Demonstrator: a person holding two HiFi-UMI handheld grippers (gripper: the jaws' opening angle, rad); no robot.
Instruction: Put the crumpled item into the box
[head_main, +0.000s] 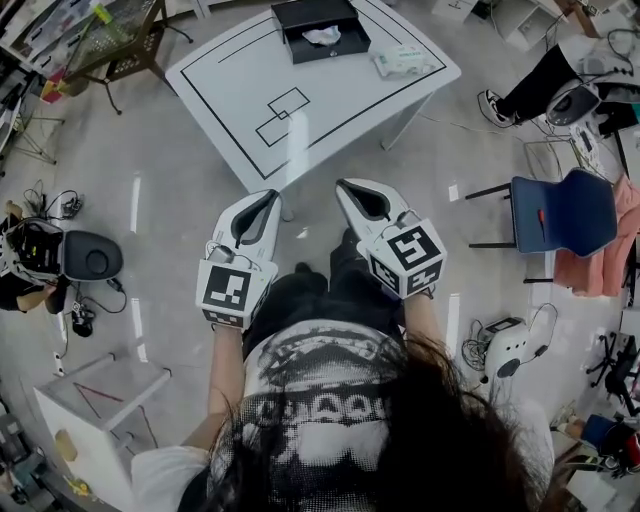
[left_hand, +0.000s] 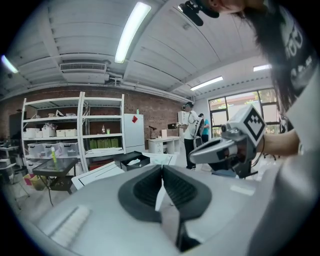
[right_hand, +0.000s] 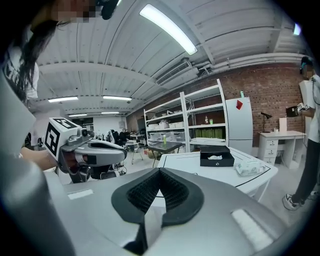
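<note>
1. We are holding the left gripper (head_main: 270, 196) low in front of the body. Its own view shows the two dark ribbed pads (left_hand: 145, 187) pressing flat together with nothing between them.
2. We are holding the right gripper (head_main: 346, 186) just beside it, the two apart and pointing forward. In its own view the jaws are likewise meeting at the tip, closed and empty.
3. We are standing back from the white table (head_main: 340, 110), so both grippers are hanging over bare floor, well apart from its near corner.
4. We are seeing the black box (head_main: 296, 22) sitting open at the far edge of the table, outside the black border line drawn on the tabletop.
5. We are finding the crumpled item (head_main: 322, 36), white and bunched up, lying inside the box near its middle. The right gripper view is showing it too, just clearing the front wall.
6. We are noticing a pale soft packet (head_main: 405, 62) lying on the table just beside the box, on its right, not touching it.
7. We are seeing a blue chair (head_main: 560, 215) standing on the floor to the right, well apart from the table.
</note>
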